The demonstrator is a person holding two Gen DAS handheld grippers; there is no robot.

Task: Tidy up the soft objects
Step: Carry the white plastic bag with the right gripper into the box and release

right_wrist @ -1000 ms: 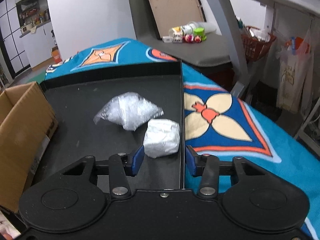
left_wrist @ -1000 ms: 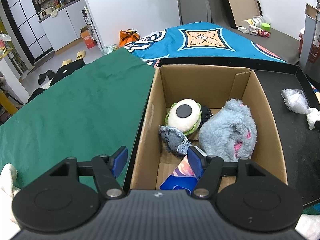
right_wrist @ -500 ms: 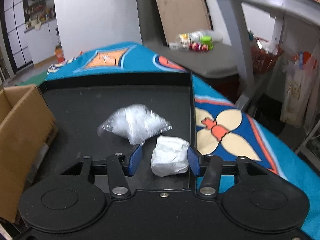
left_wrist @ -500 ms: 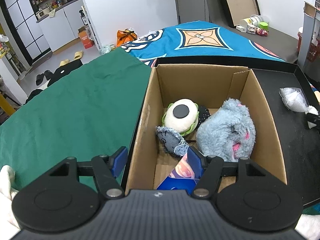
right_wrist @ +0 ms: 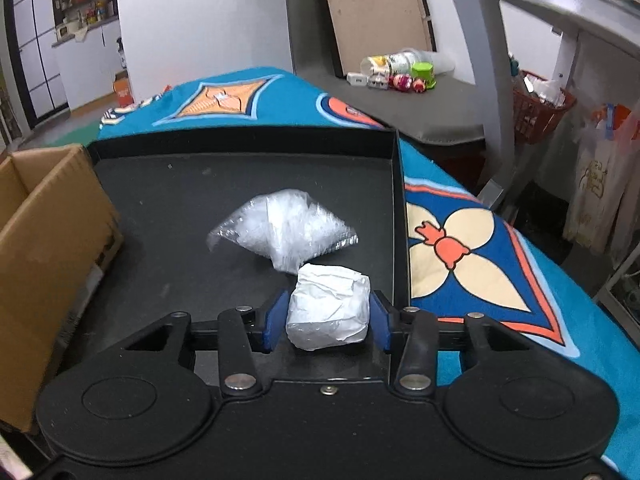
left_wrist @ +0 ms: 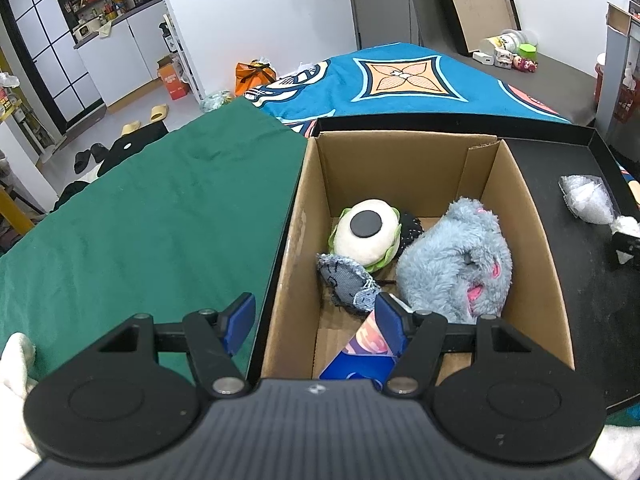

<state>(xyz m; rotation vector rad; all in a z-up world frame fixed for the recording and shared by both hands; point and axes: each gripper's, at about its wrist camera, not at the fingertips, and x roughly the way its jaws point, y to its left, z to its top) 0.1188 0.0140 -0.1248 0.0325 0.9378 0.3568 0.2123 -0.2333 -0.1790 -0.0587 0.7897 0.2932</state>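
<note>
Right gripper (right_wrist: 327,316), blue pads pressed against both sides of a crumpled white wad (right_wrist: 328,306), low over a black tray (right_wrist: 168,184), with a clear plastic bag (right_wrist: 282,228) of white stuffing lying just beyond and touching the wad. Left gripper (left_wrist: 314,316) spread wide and empty above the near left wall of a cardboard box (left_wrist: 536,240). Inside the box: a grey-blue plush (left_wrist: 456,264) at right, a cream plush with a black disc (left_wrist: 366,236) beside it, a denim pouch (left_wrist: 346,280) in front.
</note>
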